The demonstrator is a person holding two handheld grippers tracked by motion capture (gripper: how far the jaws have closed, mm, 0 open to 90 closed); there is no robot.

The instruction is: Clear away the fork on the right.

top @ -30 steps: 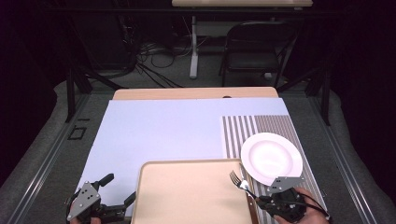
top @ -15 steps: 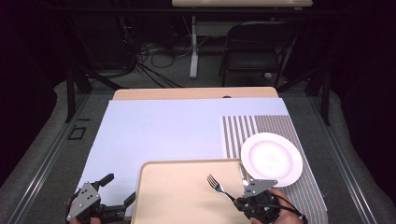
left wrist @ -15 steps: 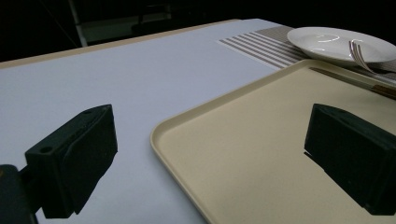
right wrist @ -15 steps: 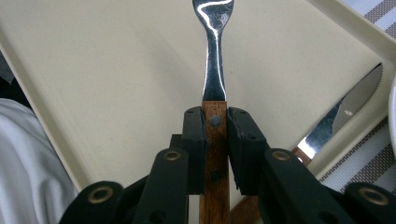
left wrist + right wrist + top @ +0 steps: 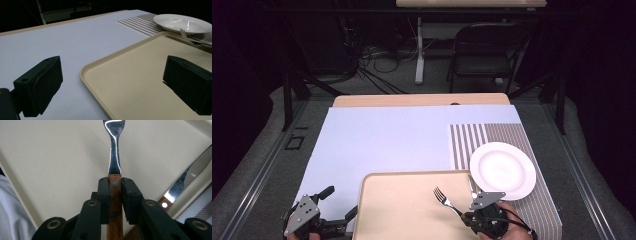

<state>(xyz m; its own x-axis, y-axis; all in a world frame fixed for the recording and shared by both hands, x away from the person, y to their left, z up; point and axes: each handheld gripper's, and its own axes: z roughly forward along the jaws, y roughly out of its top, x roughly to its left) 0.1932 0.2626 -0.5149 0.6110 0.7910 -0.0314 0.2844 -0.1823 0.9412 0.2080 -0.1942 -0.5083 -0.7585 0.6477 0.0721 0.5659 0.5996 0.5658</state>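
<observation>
Two jaws of your right gripper (image 5: pixel 115 195) clamp the wooden-handled fork (image 5: pixel 114 162) above the beige tray (image 5: pixel 402 210); keep it level, clear of the knife (image 5: pixel 186 183), while the left gripper (image 5: pixel 112 85) idles open.

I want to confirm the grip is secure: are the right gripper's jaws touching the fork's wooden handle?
Touching. In the right gripper view, the right gripper has both black jaws pressed flat against the sides of the fork handle, with no gap on either side.
</observation>
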